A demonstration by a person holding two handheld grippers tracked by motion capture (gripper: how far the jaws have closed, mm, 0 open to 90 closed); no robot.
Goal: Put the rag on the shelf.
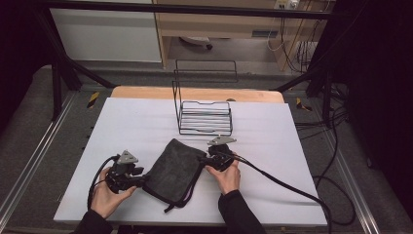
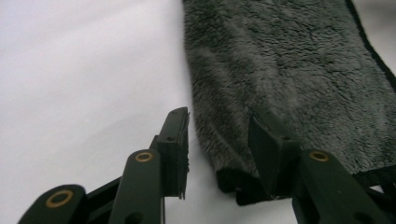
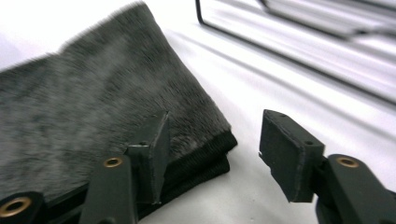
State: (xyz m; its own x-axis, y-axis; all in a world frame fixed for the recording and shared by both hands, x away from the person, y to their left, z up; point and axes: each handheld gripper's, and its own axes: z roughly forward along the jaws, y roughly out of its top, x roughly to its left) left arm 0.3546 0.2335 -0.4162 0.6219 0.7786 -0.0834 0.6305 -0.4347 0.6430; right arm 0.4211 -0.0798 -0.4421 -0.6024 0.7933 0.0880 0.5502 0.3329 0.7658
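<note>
From the high view, a folded dark grey towel (image 1: 174, 170) lies on the white counter (image 1: 126, 126), near the front edge and a little left of centre, tilted so its far corner points toward a black wire rack (image 1: 204, 117) that stands farther back at the middle. The left tongs (image 1: 141, 181) sit at the towel's near left edge and the right tongs (image 1: 203, 161) at its right edge, each held in 1 hand; from this height the jaws are too small and dark to tell their spread. A loose strap or hem trails off the towel's near corner, its end hard to make out. The person's sleeves are cut off by the bottom of the picture.

In the left gripper view, the left tongs (image 2: 218, 140) stand partly open with nothing clamped. 1 jaw rests on bare counter (image 2: 84, 84) just beside the towel (image 2: 289, 74); the other lies over the towel's plush near its bound hem, covering part of that corner. The pads do not press together on the cloth. The towel runs out of the picture at the top and right.

In the right gripper view, the right tongs (image 3: 212, 149) are also partly open and hold nothing. The left jaw overlaps the towel (image 3: 93, 121) and its stacked corner, while the right jaw hangs over bare counter (image 3: 261, 84), apart from the cloth. The rack (image 3: 299, 42) is blurred and cut off at the top.
</note>
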